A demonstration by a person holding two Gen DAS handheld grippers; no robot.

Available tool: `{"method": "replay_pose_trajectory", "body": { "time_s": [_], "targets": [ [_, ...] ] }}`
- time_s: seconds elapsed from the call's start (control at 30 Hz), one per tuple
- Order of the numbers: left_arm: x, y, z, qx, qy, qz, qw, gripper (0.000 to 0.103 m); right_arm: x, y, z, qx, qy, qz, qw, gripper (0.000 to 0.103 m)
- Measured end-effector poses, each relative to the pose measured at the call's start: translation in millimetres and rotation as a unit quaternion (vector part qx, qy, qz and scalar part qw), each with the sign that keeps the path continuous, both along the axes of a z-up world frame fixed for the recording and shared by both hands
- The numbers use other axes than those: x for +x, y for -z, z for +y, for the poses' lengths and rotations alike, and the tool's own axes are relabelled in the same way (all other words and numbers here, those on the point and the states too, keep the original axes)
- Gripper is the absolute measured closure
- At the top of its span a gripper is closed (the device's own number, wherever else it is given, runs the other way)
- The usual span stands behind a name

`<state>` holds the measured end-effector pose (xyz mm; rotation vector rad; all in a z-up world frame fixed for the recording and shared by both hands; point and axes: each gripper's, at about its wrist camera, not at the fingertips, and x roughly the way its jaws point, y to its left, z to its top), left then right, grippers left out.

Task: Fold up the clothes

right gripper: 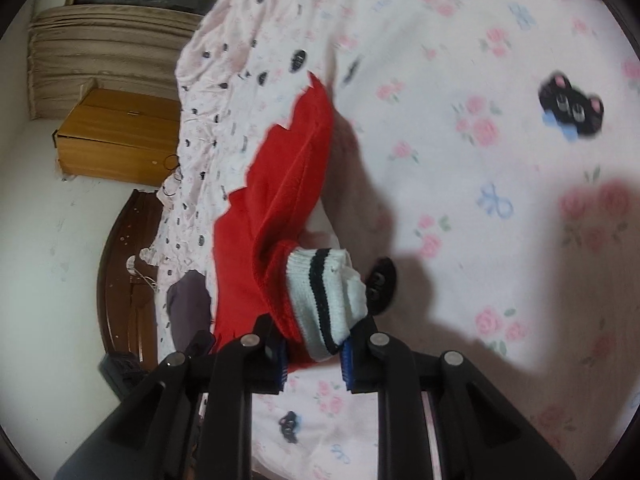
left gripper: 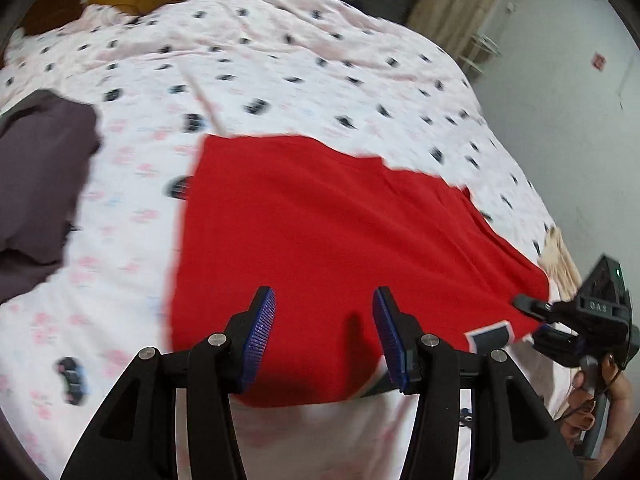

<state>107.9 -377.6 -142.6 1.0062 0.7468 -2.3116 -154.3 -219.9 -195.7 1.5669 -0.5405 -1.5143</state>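
A red sweater point(left gripper: 320, 232) lies spread out on a bed sheet point(left gripper: 280, 72) that is pink with little black cats and flowers on it. The left gripper point(left gripper: 324, 320) hangs just over the near edge of the sweater with its two blue pads point(left gripper: 262, 332) wide apart, and nothing is between them. The right gripper point(right gripper: 313, 350) is pinching the sweater's white cuff point(right gripper: 326, 300), which has dark stripes, and the cuff fills the gap between its blue pads point(right gripper: 347, 364). From that cuff the red sleeve is lifted up off the sheet. A dark gray cloth point(left gripper: 36, 184) sits on the sheet off to the left, apart from the sweater. A wooden box point(right gripper: 116, 132) stands beside the bed
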Motion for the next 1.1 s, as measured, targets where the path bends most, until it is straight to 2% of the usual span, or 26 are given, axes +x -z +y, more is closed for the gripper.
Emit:
{"method": "replay_pose_trajectory", "body": {
  "time_s": [0.07, 0.13, 0.23, 0.3, 0.33, 0.4, 0.53, 0.67, 0.8, 0.93, 1.1],
  "targets": [
    [-13.1, 3.8, 11.5, -0.013, 0.012, -0.007, 0.9998, 0.057, 1.8, 3.4, -1.9, 0.006, 0.000, 0.005, 1.000, 0.082],
    [-28.6, 11.8, 22.1, -0.040, 0.020, -0.039, 0.9983, 0.057, 2.4, 4.8, -2.8, 0.009, 0.000, 0.008, 1.000, 0.082],
    [-51.4, 31.9, 37.5, -0.090, 0.033, -0.122, 0.9879, 0.056, 1.3, 2.5, -4.4, 0.010, -0.001, 0.013, 1.000, 0.082],
    [-58.5, 33.1, 47.3, -0.128, 0.042, -0.148, 0.9798, 0.055, 2.2, -0.6, -5.9, 0.013, -0.005, 0.020, 1.000, 0.082],
    [-58.8, 30.5, 48.1, -0.130, 0.043, -0.150, 0.9791, 0.055, 2.6, -2.2, -6.7, 0.014, -0.006, 0.025, 1.000, 0.082],
    [-54.8, 23.6, 44.1, -0.116, 0.042, -0.137, 0.9829, 0.056, 3.3, -5.9, -8.3, 0.016, -0.009, 0.034, 0.999, 0.082],
    [-35.4, 8.6, 30.3, -0.067, 0.025, -0.084, 0.9939, 0.056, 3.4, -17.8, -15.1, 0.017, -0.020, 0.057, 0.998, 0.082],
    [-7.5, -9.0, 10.7, -0.054, -0.006, -0.052, 0.9971, 0.056, 8.4, -37.1, -27.4, 0.018, -0.043, 0.091, 0.995, 0.082],
    [26.7, -18.2, -22.1, -0.032, -0.060, -0.033, 0.9972, 0.056, 18.9, -58.4, -44.9, 0.021, -0.071, 0.126, 0.989, 0.082],
    [59.4, -24.1, -50.1, -0.011, -0.113, -0.013, 0.9934, 0.056, 36.1, -77.7, -71.0, 0.023, -0.107, 0.155, 0.982, 0.082],
    [87.2, -19.7, -71.9, 0.001, -0.159, -0.036, 0.9867, 0.056, 66.3, -98.2, -112.2, 0.027, -0.161, 0.194, 0.967, 0.082]
  ]
}}
